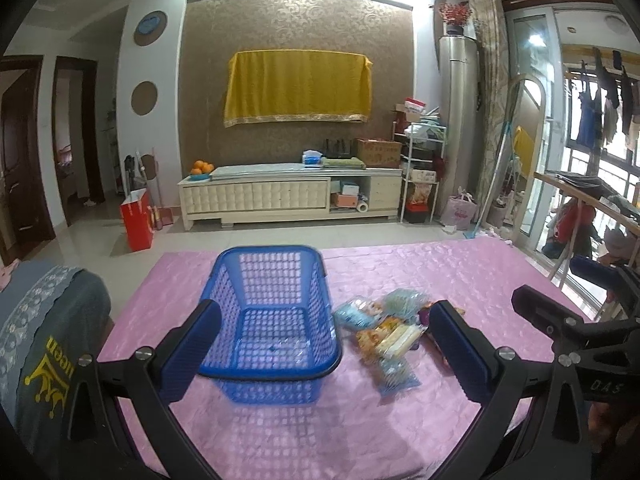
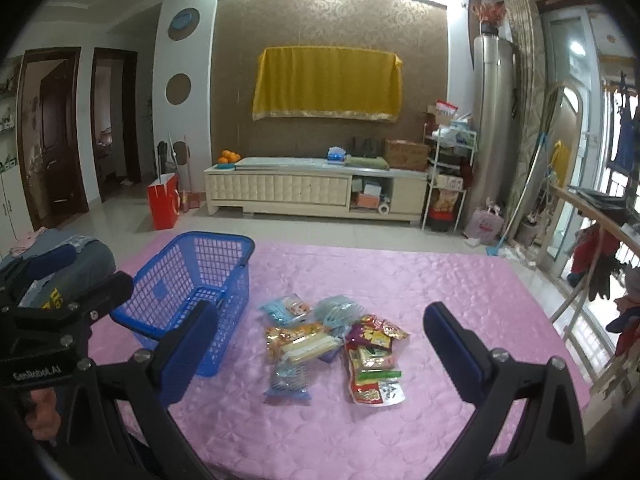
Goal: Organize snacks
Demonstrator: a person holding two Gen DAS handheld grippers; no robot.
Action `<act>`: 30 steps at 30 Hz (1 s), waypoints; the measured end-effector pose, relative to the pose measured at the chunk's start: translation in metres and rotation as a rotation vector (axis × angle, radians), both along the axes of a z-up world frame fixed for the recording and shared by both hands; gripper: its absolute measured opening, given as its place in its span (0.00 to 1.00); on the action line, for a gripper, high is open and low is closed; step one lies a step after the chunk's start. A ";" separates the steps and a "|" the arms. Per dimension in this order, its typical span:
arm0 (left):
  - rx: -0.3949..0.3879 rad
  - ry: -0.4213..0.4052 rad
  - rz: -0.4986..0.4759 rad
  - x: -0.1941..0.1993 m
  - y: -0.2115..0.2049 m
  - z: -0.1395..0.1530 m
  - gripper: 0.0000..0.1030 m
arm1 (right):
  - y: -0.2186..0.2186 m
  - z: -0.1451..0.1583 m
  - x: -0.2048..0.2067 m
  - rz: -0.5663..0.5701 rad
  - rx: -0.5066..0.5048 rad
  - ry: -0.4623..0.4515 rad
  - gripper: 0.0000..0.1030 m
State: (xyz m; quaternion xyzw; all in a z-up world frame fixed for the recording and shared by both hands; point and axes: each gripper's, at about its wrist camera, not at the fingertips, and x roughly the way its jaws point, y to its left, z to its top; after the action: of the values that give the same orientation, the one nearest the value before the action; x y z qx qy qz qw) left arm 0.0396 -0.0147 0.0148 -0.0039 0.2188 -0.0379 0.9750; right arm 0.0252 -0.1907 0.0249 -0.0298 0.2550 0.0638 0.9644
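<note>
An empty blue plastic basket stands on the pink tablecloth; it also shows in the right wrist view. To its right lies a pile of snack packets, also seen in the left wrist view: light blue packets, a yellow-orange one and red ones. My left gripper is open and empty, held just in front of the basket. My right gripper is open and empty, held in front of the snack pile.
A grey cushion with yellow print sits at the table's left edge. Beyond the table are a cream TV cabinet, a red bag on the floor and a clothes rack at the right.
</note>
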 end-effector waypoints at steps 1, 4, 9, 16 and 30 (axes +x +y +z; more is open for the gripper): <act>0.002 0.005 -0.013 0.006 -0.005 0.002 1.00 | -0.008 0.001 0.006 0.003 0.023 0.013 1.00; 0.007 0.030 -0.066 0.025 -0.020 0.004 1.00 | -0.029 0.000 0.021 -0.028 0.043 0.037 1.00; 0.057 0.103 -0.172 0.062 -0.054 -0.005 1.00 | -0.065 -0.016 0.051 -0.070 0.078 0.138 1.00; 0.125 0.211 -0.296 0.108 -0.102 -0.036 0.88 | -0.096 -0.058 0.085 -0.104 0.023 0.248 0.96; 0.167 0.519 -0.359 0.185 -0.143 -0.131 0.76 | -0.123 -0.142 0.127 -0.066 0.093 0.487 0.89</act>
State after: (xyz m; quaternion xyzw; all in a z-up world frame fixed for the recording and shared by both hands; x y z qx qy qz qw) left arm 0.2245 -0.1577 -0.1166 0.1054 0.4597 -0.1887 0.8614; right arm 0.1526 -0.3134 -0.1169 0.0390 0.4775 0.0492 0.8764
